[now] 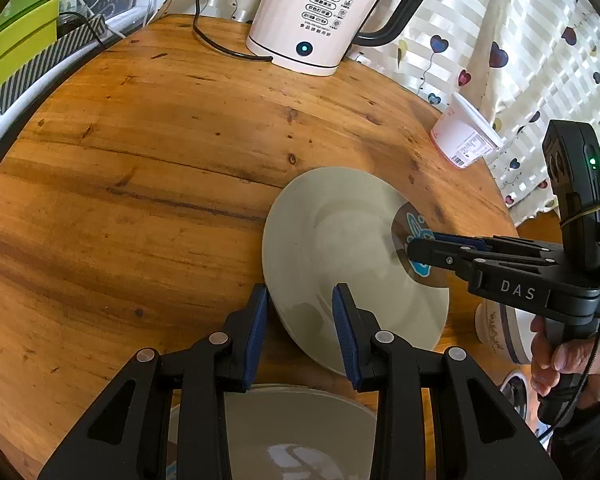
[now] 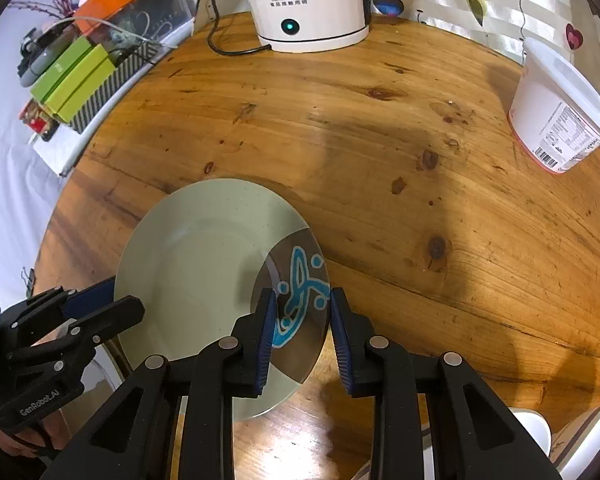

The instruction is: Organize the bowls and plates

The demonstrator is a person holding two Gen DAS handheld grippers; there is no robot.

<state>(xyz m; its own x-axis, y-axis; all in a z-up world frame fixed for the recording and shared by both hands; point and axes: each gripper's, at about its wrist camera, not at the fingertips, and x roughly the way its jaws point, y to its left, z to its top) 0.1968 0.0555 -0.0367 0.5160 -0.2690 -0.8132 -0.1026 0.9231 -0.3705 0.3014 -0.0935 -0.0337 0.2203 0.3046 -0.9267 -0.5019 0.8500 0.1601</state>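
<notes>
A pale grey plate with a blue-patterned dark patch lies on the round wooden table; it also shows in the right wrist view. My left gripper is open, its fingers straddling the plate's near-left rim. My right gripper is open, its fingers straddling the rim at the patterned patch. A second grey plate lies under my left gripper. A patterned bowl stands at the right, partly hidden by the right gripper.
A white kettle with a black cord stands at the table's far edge. A white tub lies on its side at the right. Green boxes in a striped bin sit off the table's left. White dishes sit bottom right.
</notes>
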